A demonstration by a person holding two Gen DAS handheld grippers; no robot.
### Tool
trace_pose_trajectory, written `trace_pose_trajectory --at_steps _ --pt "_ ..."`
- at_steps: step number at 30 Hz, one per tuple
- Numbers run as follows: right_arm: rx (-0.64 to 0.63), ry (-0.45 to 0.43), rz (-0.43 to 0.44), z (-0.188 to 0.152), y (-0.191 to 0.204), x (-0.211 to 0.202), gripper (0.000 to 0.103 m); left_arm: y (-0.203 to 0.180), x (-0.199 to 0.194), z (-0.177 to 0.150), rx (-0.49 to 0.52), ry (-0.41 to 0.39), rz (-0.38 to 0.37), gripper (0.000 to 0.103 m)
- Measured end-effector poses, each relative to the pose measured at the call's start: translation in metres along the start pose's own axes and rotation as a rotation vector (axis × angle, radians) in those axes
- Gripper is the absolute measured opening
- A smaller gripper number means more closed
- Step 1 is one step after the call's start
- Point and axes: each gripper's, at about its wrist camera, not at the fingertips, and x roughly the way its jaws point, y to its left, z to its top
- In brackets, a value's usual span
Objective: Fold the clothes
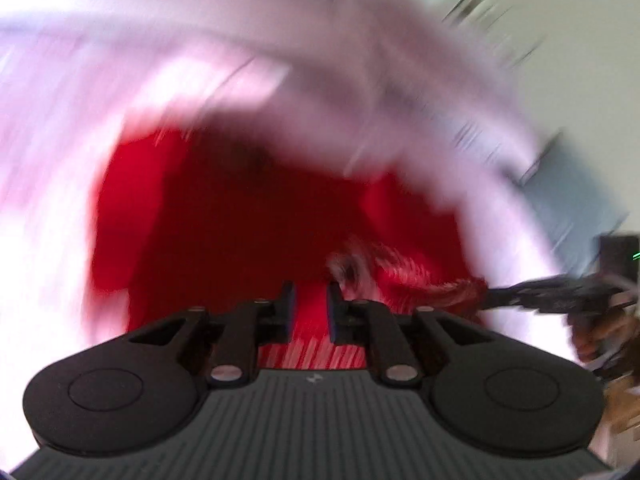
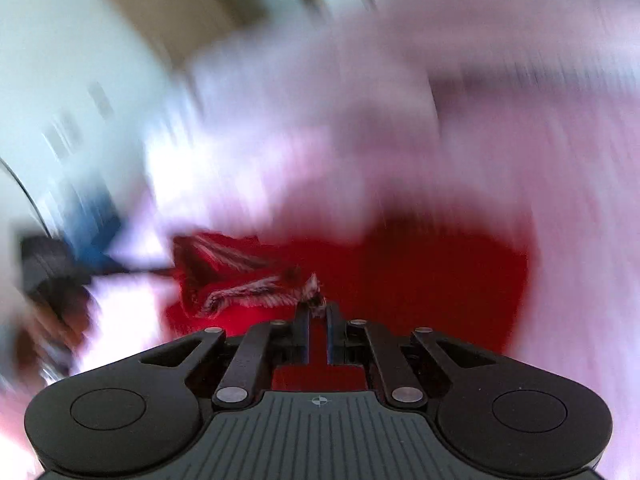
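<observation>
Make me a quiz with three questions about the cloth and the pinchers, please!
1. What is the garment spread on?
A. a wooden floor
B. a pale pink cover
C. a green rug

2. What colour is most of the garment?
A. blue
B. yellow
C. red

3. How do the jaws of the right gripper stand?
A. spread wide with nothing near them
B. close together, with the striped hem at their tips
C. out of sight

Answers:
1. B: blurred pale pink cloth surrounds the garment in both views.
2. C: its body is deep red, and only the hem has pale stripes.
3. B: the right wrist view shows just a narrow gap, with the hem bunched at the fingertips.
</observation>
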Motion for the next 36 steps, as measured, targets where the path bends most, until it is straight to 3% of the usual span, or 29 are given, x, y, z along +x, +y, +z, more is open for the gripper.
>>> trace_pose_trajectory --at_steps 1,3,5,8,10,12,14,16,18,20,22,27,30,36 --pt "-0.004 0.071 -0.06 -0.016 0.004 0.003 0.016 0.001 -0.006 -0.012 -0.02 0.012 0.025 0.011" --pt "0.011 0.093 -0.12 -0.035 0.01 -0.003 0.017 0.0 -0.019 -0.024 -0.061 -0.013 0.051 0.011" --pt "0.089 0.016 -0.085 -0.032 0.011 -0.013 0.017 0.001 -0.033 -0.018 -0.103 -0.093 0.047 0.016" --pt "0.156 -0.099 -0.052 -0.017 0.016 -0.014 0.019 -0.014 -0.03 -0.004 -0.121 -0.207 0.051 0.033" --pt "0.166 -0.172 -0.05 -0.004 0.019 -0.003 0.02 -0.023 -0.016 0.007 -0.108 -0.262 0.042 0.033" --pt "0.207 -0.225 -0.019 0.005 0.018 0.015 0.02 -0.032 0.01 0.01 -0.05 -0.236 0.102 0.033" --pt "0.22 -0.192 -0.047 0.01 0.015 0.035 0.02 -0.035 0.039 0.004 0.025 -0.136 0.202 0.032" --pt "0.182 -0.116 -0.119 0.006 0.014 0.053 0.019 -0.039 0.032 -0.01 0.095 -0.173 0.225 0.032" --pt "0.193 -0.128 -0.12 0.002 0.017 0.036 0.019 -0.044 0.011 -0.016 0.087 -0.141 0.237 0.026" --pt "0.182 -0.14 -0.135 -0.006 0.026 0.011 0.02 -0.051 -0.021 -0.029 0.104 -0.181 0.23 0.026" --pt "0.158 -0.162 -0.149 -0.019 0.037 -0.013 0.02 -0.051 -0.037 -0.049 0.082 -0.156 0.212 0.026" --pt "0.031 -0.041 -0.281 -0.101 0.075 -0.029 0.02 -0.04 -0.056 -0.12 0.065 -0.037 0.246 0.025" --pt "-0.021 -0.03 -0.375 -0.168 0.096 -0.044 0.02 -0.038 -0.088 -0.173 0.077 -0.086 0.256 0.025" --pt "0.137 0.012 -0.456 -0.272 0.118 -0.096 0.02 -0.039 -0.145 -0.245 0.075 -0.007 0.297 0.026"
